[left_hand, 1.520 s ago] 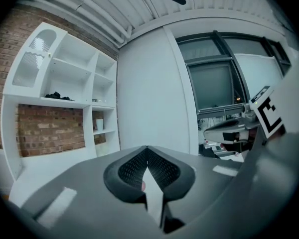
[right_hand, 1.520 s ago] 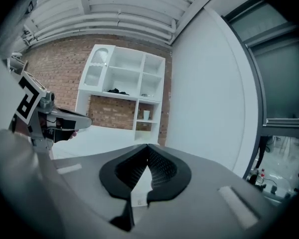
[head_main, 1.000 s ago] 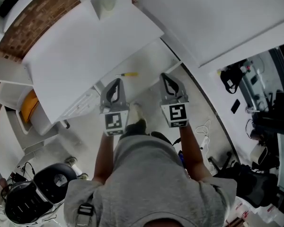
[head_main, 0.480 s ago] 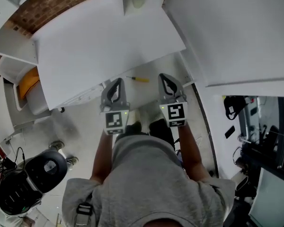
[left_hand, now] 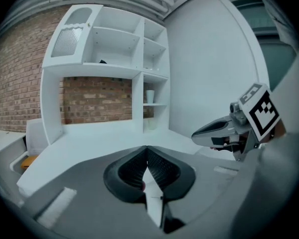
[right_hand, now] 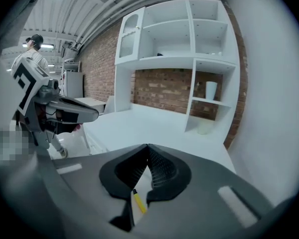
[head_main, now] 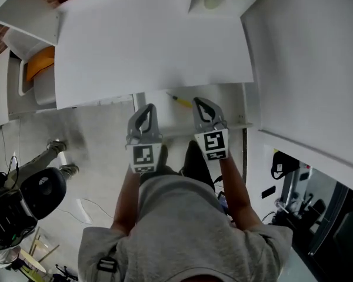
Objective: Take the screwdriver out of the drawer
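**Screwdriver coming within reach of the closed grippers**

We are carrying the right gripper and the left gripper with their jaws pressed together, nothing between them. Over the last second we have been bringing both down and forward to the front of the open drawer. At eleven o'clock from the right tips, the slim, yellow-handled screwdriver is lying in the drawer. We judge the right jaws must open next.

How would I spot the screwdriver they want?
Find the big white desk; an open drawer sticks out below its front edge. The screwdriver lies slantwise in it, just ahead of the right gripper. It is slim with a yellow handle, the only colour against that white.
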Available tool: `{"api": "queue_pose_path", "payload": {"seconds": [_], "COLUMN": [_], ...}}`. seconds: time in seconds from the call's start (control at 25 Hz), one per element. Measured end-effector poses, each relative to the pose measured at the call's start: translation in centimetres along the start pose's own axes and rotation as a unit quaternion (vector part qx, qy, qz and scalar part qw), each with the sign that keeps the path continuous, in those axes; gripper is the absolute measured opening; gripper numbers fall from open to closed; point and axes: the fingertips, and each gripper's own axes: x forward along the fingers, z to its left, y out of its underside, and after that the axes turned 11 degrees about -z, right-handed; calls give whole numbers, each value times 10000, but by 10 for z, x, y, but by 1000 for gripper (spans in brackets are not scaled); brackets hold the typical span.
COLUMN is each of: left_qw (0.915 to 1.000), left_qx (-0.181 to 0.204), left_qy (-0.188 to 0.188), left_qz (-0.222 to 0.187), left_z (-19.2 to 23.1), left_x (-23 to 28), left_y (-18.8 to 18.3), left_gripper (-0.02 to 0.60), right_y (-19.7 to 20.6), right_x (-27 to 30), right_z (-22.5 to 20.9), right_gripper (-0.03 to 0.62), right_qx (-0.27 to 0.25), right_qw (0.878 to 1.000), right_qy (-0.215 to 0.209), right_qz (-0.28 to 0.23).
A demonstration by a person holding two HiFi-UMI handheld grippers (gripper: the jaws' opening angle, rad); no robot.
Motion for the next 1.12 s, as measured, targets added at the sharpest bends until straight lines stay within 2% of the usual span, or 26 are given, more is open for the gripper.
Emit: {"api": "queue_pose_path", "payload": {"seconds": [0.24,0.44,0.76,0.96,1.12], "left_qw": [9963,9924,9858,9819,9802], "left_qx": [-317,-429,-671,-779,-858], "left_qy": [-617,-822,-1023,-1022,-1068], "left_qz": [511,804,1147,1393,1432], "left_z": [4,2,14,11,15], "left_x": [3,12,27,30,33], "left_y": [51,87,140,171,190], "left_gripper": [12,12,12,12,12], "right_y": [43,82,141,175,200], "right_x": [32,54,91,102,110], "right_z": [11,12,27,30,34], "right_gripper": [3,3,3,3,5], "right_qx": [-55,-100,-227,-266,-319], "right_qw": [9952,9881,9755,9691,9638], "right_qy": [-872,-1314,-1797,-1942,-2027], "right_qz": [437,790,1249,1500,1701]}}
